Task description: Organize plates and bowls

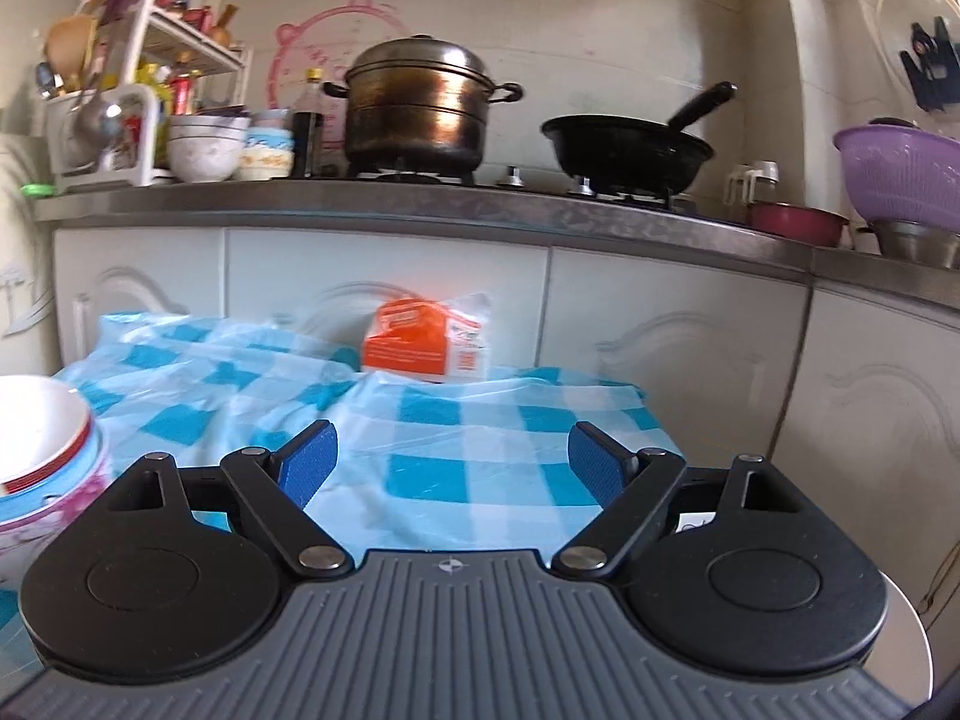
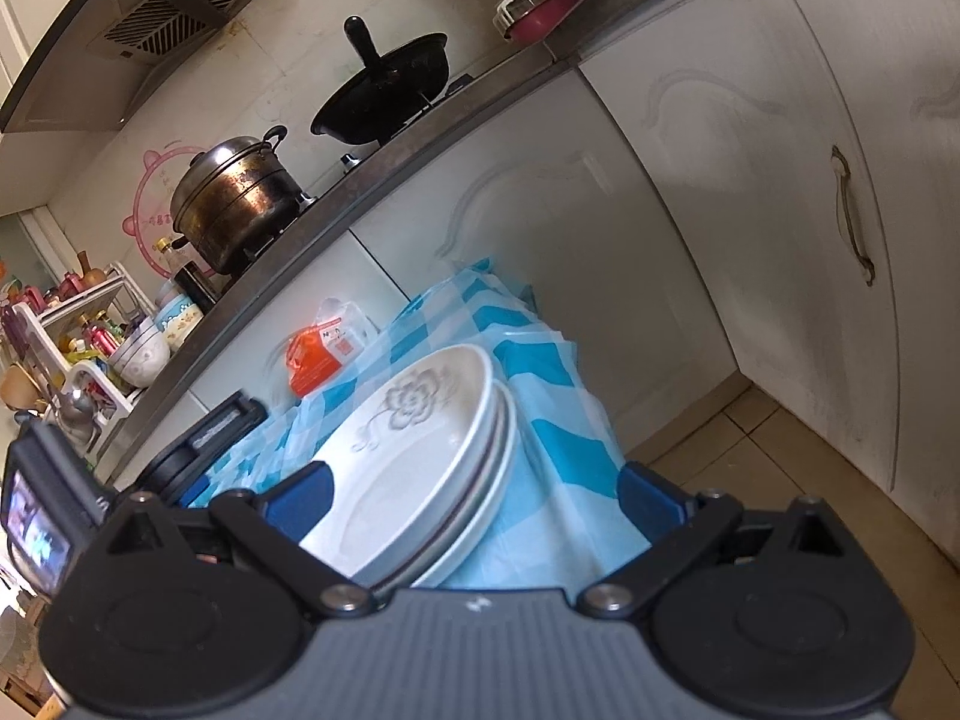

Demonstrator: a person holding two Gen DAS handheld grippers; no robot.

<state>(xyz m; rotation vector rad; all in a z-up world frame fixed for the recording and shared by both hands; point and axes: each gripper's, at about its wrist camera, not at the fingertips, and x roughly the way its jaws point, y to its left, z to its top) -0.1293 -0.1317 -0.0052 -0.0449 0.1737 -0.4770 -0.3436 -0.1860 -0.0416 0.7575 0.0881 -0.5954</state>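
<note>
Left wrist view: left gripper [image 1: 451, 463] hangs level over the checked cloth [image 1: 420, 420], fingers spread wide with nothing between them, a bowl [image 1: 42, 450] just beside it at the frame's left edge, probably parked there so it stays clear of the stacking. Right wrist view: right gripper [image 2: 474, 498], fingers apart and gripping nothing, is tilted over the stacked plates [image 2: 420, 462] at the table's corner, likely lined up to straddle the stack's near rim.
</note>
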